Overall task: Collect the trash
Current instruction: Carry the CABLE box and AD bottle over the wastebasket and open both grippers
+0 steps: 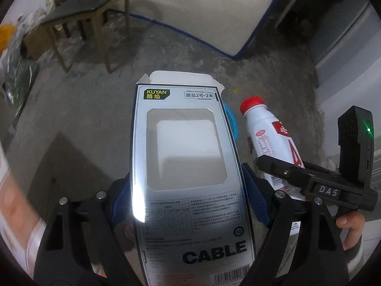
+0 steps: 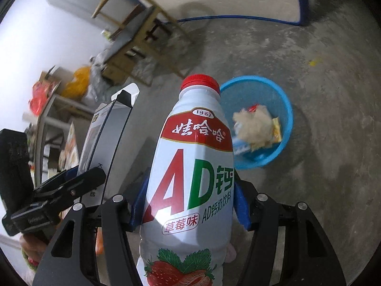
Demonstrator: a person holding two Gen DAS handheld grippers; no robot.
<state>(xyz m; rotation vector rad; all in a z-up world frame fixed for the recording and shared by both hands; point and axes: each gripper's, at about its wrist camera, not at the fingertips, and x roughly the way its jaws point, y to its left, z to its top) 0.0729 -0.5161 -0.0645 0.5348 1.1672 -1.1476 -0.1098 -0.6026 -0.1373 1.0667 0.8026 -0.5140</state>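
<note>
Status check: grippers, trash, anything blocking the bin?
Left gripper shut on cable box. Right gripper shut on milk bottle. Blue bin ahead, path clear.

Cable box cut off at bottom edge, hides most of blue bin. Bottle base cropped at bottom of right view. Clutter at left blurred, unreadable.

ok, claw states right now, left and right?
Left claw: closed on the cable box.
Right claw: closed on the drink bottle, above the floor near the blue bin.
</note>
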